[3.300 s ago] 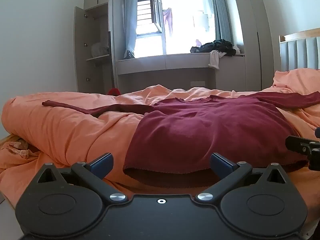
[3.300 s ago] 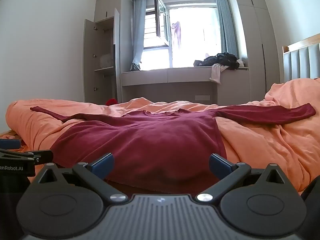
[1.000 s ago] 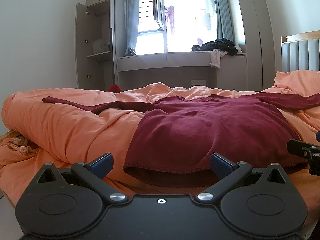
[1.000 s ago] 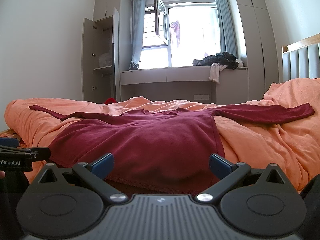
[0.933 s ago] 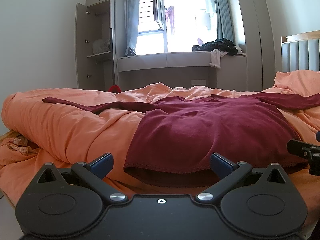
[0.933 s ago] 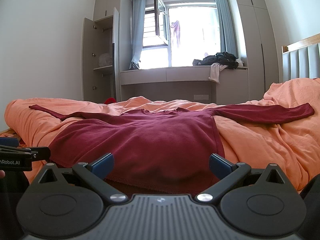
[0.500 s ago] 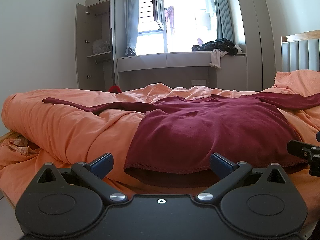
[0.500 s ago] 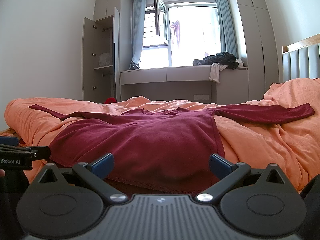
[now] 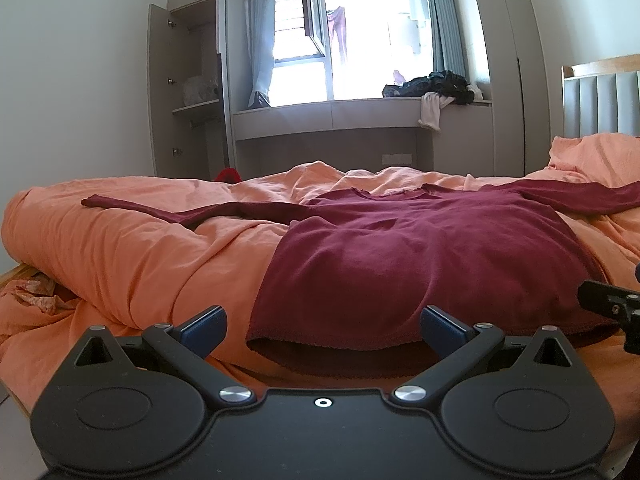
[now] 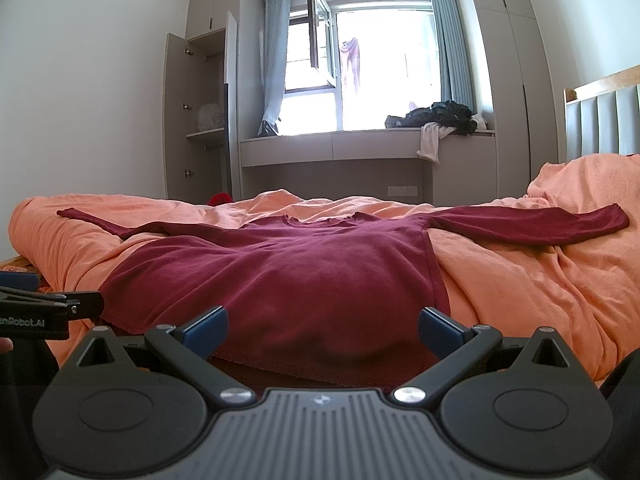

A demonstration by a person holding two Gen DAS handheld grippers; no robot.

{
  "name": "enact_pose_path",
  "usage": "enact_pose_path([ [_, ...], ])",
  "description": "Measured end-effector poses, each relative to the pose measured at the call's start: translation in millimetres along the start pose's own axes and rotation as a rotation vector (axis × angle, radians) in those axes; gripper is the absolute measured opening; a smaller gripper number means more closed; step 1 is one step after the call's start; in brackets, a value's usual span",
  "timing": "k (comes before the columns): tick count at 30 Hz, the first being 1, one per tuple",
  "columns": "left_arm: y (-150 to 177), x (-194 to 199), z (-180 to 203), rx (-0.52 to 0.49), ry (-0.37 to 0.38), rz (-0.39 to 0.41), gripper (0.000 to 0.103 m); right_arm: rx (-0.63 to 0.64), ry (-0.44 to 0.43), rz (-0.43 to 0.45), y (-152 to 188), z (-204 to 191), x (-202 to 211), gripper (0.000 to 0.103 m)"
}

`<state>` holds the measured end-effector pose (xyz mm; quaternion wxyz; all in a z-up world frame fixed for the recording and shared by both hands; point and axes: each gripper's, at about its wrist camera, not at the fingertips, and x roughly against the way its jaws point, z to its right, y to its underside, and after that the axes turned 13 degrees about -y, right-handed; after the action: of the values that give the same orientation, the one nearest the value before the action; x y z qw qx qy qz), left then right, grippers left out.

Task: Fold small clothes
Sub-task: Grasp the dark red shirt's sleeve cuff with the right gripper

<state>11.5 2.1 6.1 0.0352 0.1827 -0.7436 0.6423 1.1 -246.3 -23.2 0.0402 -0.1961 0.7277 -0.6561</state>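
Note:
A dark red long-sleeved top [image 9: 400, 264] lies flat on the orange duvet [image 9: 132, 252], hem nearest me, sleeves spread left and right. It also shows in the right wrist view [image 10: 288, 280]. My left gripper [image 9: 323, 326] is open and empty, just before the hem's left part. My right gripper [image 10: 323, 326] is open and empty, just before the hem's right part. Each gripper shows at the edge of the other's view.
The bed's headboard [image 10: 600, 120] stands at the right. Beyond the bed are a window bench with a pile of dark clothes [image 10: 440, 114] and an open wardrobe [image 10: 196, 120] at the left. A patterned cloth [image 9: 36, 294] lies low at the left bed edge.
Nothing has visibly changed in the last second; both grippers hover open at the hem. Compared with 3.3 s ago the views have shifted only slightly.

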Motion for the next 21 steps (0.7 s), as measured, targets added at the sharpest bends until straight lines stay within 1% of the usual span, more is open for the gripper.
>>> enact_pose_path([
  [3, -9, -8, 1, -0.030, -0.010, -0.003, 0.103, -0.022, -0.018, -0.005, -5, 5, 0, 0.103],
  [6, -26, -25, 2, -0.052, 0.001, -0.023, 0.103, -0.045, -0.032, 0.001, -17, 15, 0, 0.103],
  [8, -43, -40, 4, -0.068, 0.011, -0.029, 0.103, -0.054, -0.028, 0.009, -32, 28, -3, 0.103],
  [10, -62, -56, 10, -0.098, 0.015, -0.017, 0.103, -0.080, -0.025, 0.006, -49, 48, -10, 0.103],
  [12, -84, -75, 17, -0.113, 0.018, -0.010, 0.103, -0.116, -0.024, 0.001, -68, 76, -17, 0.103],
  [15, -113, -106, 30, -0.091, 0.031, -0.010, 0.103, -0.201, -0.005, 0.000, -94, 131, -28, 0.103],
  [18, -131, -140, 49, -0.058, 0.062, -0.028, 0.103, -0.298, 0.029, -0.006, -106, 193, -42, 0.103],
  [20, -138, -164, 64, -0.026, 0.097, -0.058, 0.103, -0.353, 0.087, -0.012, -109, 235, -51, 0.103],
  [21, -138, -173, 71, -0.011, 0.109, -0.068, 0.103, -0.358, 0.117, -0.012, -110, 256, -55, 0.103],
])
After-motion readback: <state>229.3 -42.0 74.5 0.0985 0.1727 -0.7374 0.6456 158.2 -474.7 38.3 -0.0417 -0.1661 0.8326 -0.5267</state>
